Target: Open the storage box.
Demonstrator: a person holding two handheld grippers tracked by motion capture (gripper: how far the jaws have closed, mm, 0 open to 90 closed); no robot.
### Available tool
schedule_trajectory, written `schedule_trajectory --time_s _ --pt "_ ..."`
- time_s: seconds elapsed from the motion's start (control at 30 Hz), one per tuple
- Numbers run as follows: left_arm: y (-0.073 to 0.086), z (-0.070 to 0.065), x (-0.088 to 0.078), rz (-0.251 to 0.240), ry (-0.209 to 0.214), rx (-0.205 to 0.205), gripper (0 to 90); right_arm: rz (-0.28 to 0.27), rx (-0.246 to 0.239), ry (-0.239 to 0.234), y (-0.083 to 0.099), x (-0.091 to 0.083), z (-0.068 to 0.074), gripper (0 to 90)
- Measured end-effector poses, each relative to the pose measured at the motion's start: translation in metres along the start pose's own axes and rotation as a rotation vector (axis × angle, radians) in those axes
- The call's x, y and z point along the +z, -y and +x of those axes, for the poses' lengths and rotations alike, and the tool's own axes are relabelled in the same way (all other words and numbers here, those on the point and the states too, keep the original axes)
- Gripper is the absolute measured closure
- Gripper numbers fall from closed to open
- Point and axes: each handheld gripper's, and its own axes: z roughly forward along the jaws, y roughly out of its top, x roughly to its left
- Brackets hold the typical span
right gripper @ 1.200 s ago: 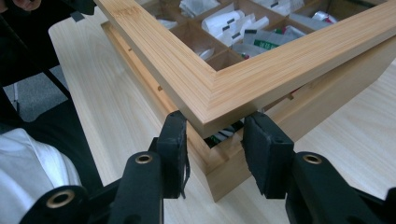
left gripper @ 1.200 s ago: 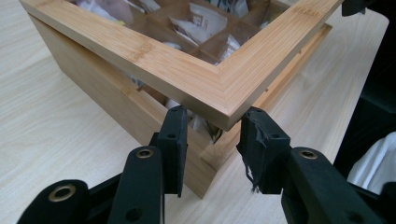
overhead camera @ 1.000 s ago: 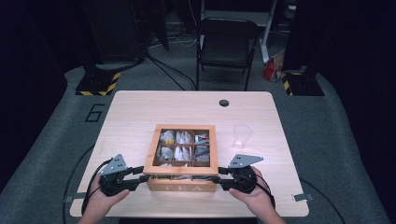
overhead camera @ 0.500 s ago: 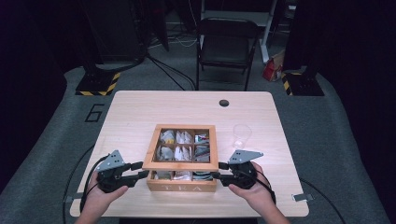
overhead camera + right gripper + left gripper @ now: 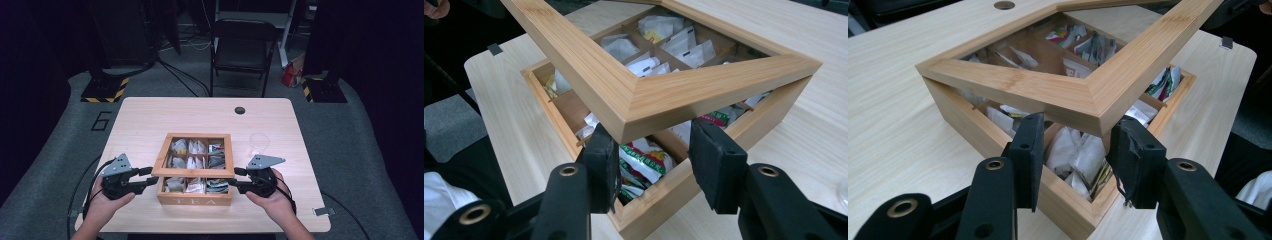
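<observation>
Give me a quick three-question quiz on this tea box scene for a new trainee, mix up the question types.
1. True or false: the lid of the tea box lies flat and shut.
2. Which gripper is at a front corner of that lid? A) left gripper alone B) right gripper alone C) both
3. What stands on the table to the right of the box?

Key:
1. False; its front edge is raised.
2. C
3. A clear plastic cup.
</observation>
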Motion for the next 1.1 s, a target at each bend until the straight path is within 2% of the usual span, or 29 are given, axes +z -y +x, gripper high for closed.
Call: schedule_trajectory --time_s 0.17,0.2,0.33,0.57,0.73,0.87,0.93,1.1 --pt "-0.008 0.000 -0.002 -0.023 -0.015 0.004 57.9 -0.014 -0.013 0.015 -0.006 -0.003 -0.001 54.9" --pt "-0.008 0.000 -0.002 -0.023 -0.015 0.004 57.9 -0.027 -0.017 0.024 -0.008 -0.005 -0.002 54.6" --pt "-0.017 0.003 -0.005 -0.016 -0.019 0.019 57.9 -0.025 -0.034 0.025 -0.017 -0.009 -0.002 54.7" --pt "-0.025 0.007 -0.007 -0.035 -0.017 0.019 57.9 -0.042 -0.027 0.025 -0.025 -0.011 -0.006 54.7" --pt "-0.029 0.010 -0.008 -0.046 -0.016 0.017 57.9 -0.051 -0.039 0.032 -0.031 -0.013 -0.007 54.6" --pt "-0.033 0.010 -0.008 -0.036 -0.015 0.030 57.7 -0.049 -0.037 0.038 -0.033 -0.014 -0.007 52.7" --pt "-0.037 0.010 -0.008 -0.025 -0.017 0.036 57.0 -0.052 -0.053 0.037 -0.036 -0.014 -0.007 52.2" --pt "-0.042 0.012 -0.009 -0.031 -0.021 0.046 57.0 -0.053 -0.067 0.046 -0.042 -0.014 -0.007 51.7"
